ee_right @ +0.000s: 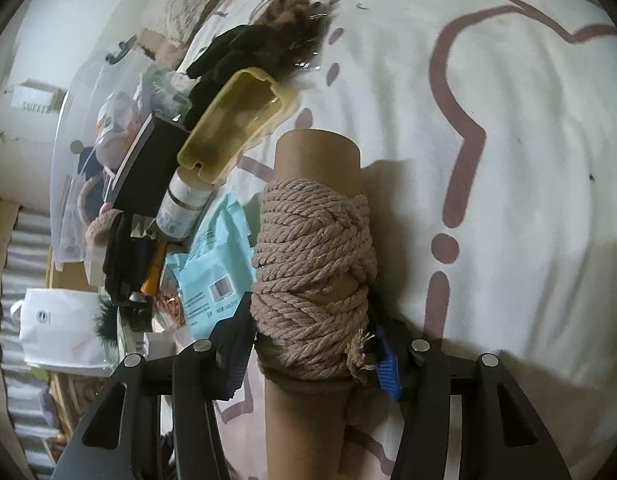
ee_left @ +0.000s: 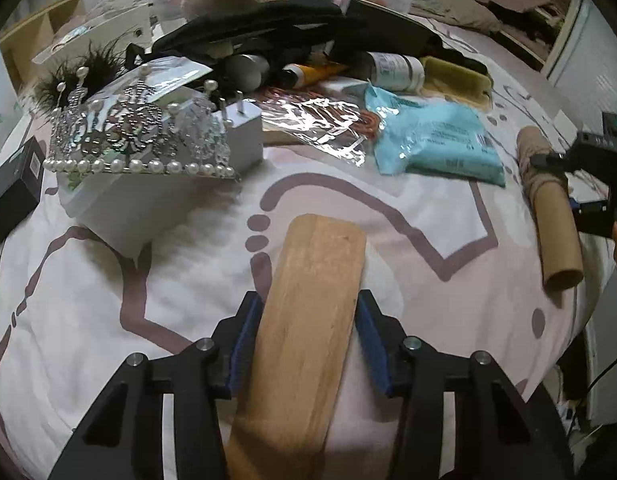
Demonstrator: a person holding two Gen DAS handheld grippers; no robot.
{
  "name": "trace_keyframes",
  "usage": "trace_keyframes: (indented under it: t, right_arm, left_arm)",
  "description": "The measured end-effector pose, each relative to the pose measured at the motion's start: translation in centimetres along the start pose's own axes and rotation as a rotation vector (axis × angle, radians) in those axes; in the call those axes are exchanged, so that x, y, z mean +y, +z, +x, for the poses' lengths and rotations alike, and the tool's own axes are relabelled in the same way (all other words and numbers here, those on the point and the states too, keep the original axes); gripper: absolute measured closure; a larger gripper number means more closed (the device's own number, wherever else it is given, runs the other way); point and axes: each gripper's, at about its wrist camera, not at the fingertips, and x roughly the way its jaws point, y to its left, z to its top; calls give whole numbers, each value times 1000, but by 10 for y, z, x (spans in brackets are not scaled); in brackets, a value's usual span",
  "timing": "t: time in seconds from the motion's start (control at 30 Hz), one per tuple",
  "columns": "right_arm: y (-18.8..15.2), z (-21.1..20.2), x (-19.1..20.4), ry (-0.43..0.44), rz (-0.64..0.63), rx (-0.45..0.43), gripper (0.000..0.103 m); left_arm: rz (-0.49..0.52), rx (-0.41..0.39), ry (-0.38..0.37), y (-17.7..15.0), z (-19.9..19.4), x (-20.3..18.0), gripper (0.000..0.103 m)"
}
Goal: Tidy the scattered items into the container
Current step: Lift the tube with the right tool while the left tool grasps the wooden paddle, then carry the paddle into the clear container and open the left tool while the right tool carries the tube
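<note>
Flat pale wooden board (ee_left: 308,320) clamped by left gripper (ee_left: 308,340); right gripper (ee_right: 312,344) clamps rope-wound brown cardboard tube (ee_right: 314,264); clutter at twelve o'clock remains unsorted.

White bedsheet (ee_left: 196,264) with mauve line pattern covers surface. White paper bag (ee_right: 60,328) stands beyond bed edge, at left in right wrist view. Wooden shelf unit (ee_left: 32,40) at far left.

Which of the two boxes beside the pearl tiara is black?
The small black cardboard box at the far left edge, lying on the bedsheet; the white box directly under the tiara is the other.
</note>
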Motion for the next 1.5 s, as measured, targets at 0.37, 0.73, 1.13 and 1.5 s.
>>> trace_keyframes:
  t: [0.37,0.73,1.13,1.5]
  right_arm:
    - [18,-20,42,-75,-126,18,50]
    - [53,-37,88,-92,-155,42,50]
    - [91,-51,127,-107,-156,31,50]
    - [110,-54,157,-127,-176,37,50]
  left_arm:
    - [-50,-2,6,40,-18,11,59]
    - [-35,-12,-26,106,-40,7,60]
    - [-45,-19,-42,169,-60,16,94]
    - [-97,17,-83,186,-58,35,95]
